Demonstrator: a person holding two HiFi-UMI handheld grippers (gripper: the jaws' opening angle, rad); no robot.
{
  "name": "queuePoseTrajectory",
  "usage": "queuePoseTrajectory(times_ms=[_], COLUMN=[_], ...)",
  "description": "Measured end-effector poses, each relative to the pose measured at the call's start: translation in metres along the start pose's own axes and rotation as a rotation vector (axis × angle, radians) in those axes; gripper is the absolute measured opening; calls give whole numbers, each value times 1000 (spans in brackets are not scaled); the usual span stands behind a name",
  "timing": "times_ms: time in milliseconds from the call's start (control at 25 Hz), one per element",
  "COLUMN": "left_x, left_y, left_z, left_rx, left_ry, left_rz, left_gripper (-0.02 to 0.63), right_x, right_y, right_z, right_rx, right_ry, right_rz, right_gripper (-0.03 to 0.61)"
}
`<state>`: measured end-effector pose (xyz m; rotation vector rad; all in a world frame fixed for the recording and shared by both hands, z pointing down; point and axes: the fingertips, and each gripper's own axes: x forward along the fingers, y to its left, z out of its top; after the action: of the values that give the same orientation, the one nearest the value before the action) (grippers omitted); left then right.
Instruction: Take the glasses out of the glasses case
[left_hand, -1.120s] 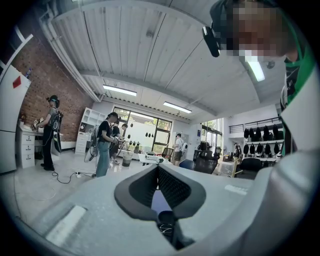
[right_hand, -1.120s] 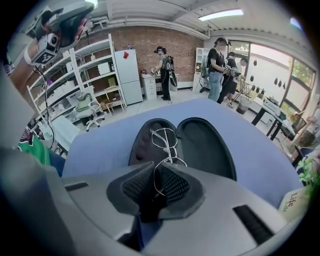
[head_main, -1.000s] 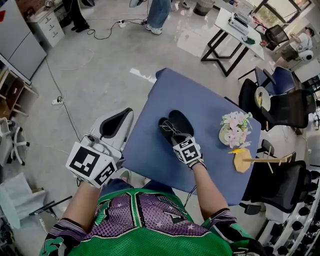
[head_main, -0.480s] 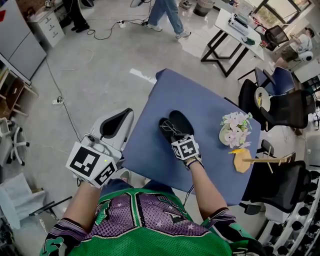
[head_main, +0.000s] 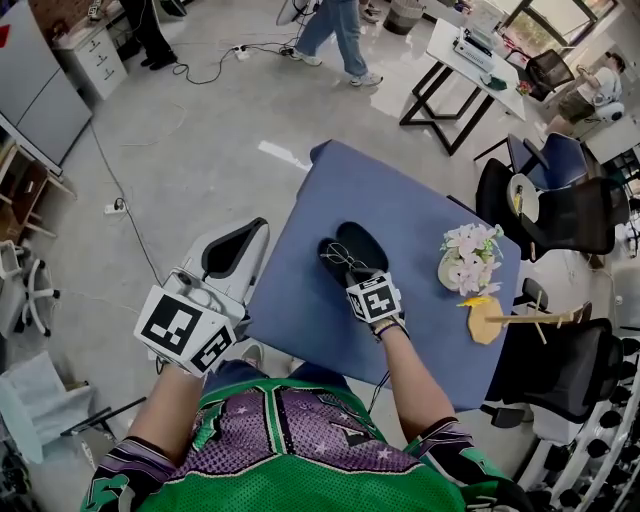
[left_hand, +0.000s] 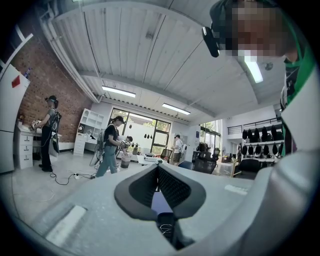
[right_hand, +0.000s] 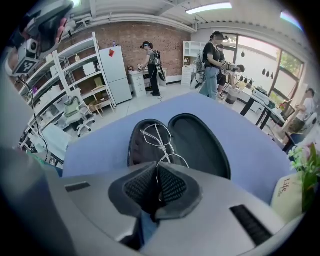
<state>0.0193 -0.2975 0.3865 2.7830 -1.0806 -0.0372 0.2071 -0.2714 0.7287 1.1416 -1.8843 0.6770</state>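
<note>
Right gripper view, thin wire glasses (right_hand: 163, 148), open black case (right_hand: 200, 145)

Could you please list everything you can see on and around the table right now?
blue rectangular table: one, blue, centre of the head view.
black oval glasses case: one, black, open on the table.
thin wire-framed glasses: one pair, silvery, over the case's left half.
potted pale flowers: one, pink-white, near the table's right edge.
black office chairs: several, black, right of the table.
left tool: one, grey, shut, empty, left of the table.
right tool: one, grey, shut on the glasses.
</note>
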Motion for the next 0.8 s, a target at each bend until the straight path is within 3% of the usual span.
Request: queuePoseTrajectory(times_ms=[800], left_x=[0], left_y=[-8], left_z=[18], left_rx=[11], left_ry=[-41], left_rz=[-50], left_gripper=[15], right_x=[-40], right_y=[-15], right_z=[25], right_rx=[14], right_ry=[-114], right_rz=[-82], right_gripper=[11])
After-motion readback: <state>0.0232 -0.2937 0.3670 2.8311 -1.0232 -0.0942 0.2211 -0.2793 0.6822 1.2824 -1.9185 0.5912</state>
